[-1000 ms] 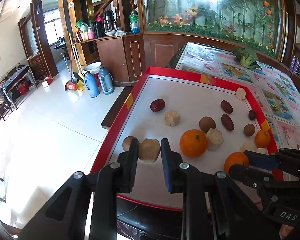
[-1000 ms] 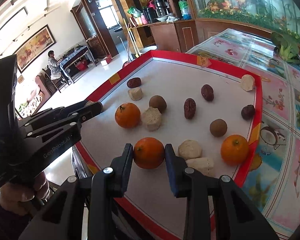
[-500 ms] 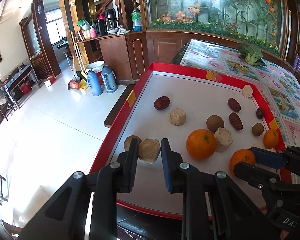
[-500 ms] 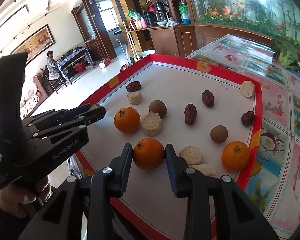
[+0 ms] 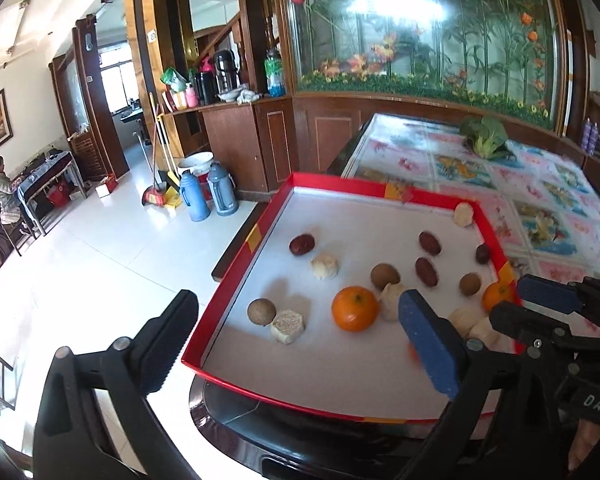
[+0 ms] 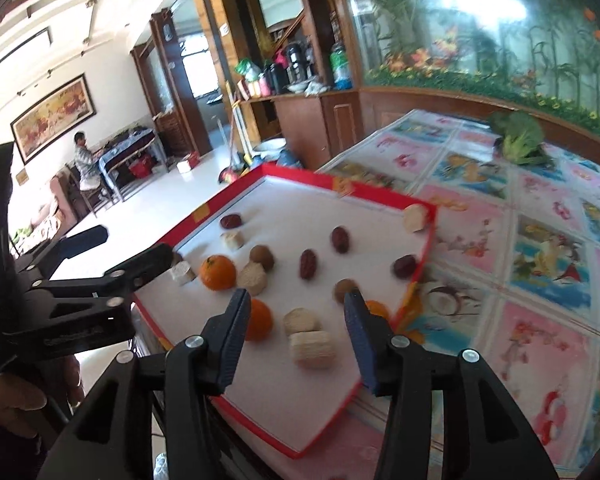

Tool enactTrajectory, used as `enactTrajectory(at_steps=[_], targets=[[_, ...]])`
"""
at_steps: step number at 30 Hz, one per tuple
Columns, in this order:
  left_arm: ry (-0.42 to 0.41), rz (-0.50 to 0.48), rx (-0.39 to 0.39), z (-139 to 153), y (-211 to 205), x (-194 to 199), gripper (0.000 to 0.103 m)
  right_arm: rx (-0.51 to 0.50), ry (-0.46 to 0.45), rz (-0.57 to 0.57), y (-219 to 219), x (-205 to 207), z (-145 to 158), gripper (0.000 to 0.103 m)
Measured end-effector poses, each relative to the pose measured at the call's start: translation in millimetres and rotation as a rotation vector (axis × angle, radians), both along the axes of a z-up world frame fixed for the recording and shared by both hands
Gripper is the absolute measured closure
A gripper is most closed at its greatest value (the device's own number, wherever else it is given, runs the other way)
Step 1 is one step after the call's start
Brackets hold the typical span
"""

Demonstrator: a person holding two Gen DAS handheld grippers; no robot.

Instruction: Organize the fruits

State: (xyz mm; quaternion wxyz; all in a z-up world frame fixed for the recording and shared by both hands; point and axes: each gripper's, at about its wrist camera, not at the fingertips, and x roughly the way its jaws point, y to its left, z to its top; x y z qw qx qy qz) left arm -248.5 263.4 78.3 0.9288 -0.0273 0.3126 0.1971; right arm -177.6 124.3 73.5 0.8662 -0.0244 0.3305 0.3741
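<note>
Spanning the near rim of the red tray (image 5: 236, 300), the left gripper (image 5: 296, 332) is seen with its jaws flung wide; they have just been opening, and nothing is gripped between them. Just inside that rim, the pale cut piece (image 5: 287, 326) lies released on the white tray floor, touching a brown round fruit (image 5: 261, 312) on its left. Beside it to the right, an orange (image 5: 355, 308) rests near the tray's middle.

At the tray's right near corner, the right gripper (image 6: 294, 316) is held with its jaws parted and has likewise just been opening; no pad presses on anything. A second orange (image 6: 260, 319) is partly hidden behind its left finger, and two pale pieces (image 6: 311, 349) lie in the gap.

Farther into the tray, dark red dates (image 5: 426, 271) are scattered, and one pale piece (image 5: 463, 214) sits at the far right corner.
</note>
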Motion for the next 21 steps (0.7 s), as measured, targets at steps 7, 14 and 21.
enactTrajectory(at_steps=[7, 14, 21], targets=[[-0.034, 0.083, -0.06, 28.2, -16.8, -8.4, 0.0, 0.056, -0.067, -0.098, -39.7, -8.7, 27.0, 0.044], [-0.058, 0.134, 0.018, 49.4, -46.7, -26.0, 0.0, 0.107, -0.103, -0.135, -59.5, -24.7, 41.5, 0.032], [-0.064, 0.154, 0.126, 62.3, -68.1, -45.5, 0.0, 0.141, -0.163, -0.155, -68.0, -45.1, 55.1, 0.028]])
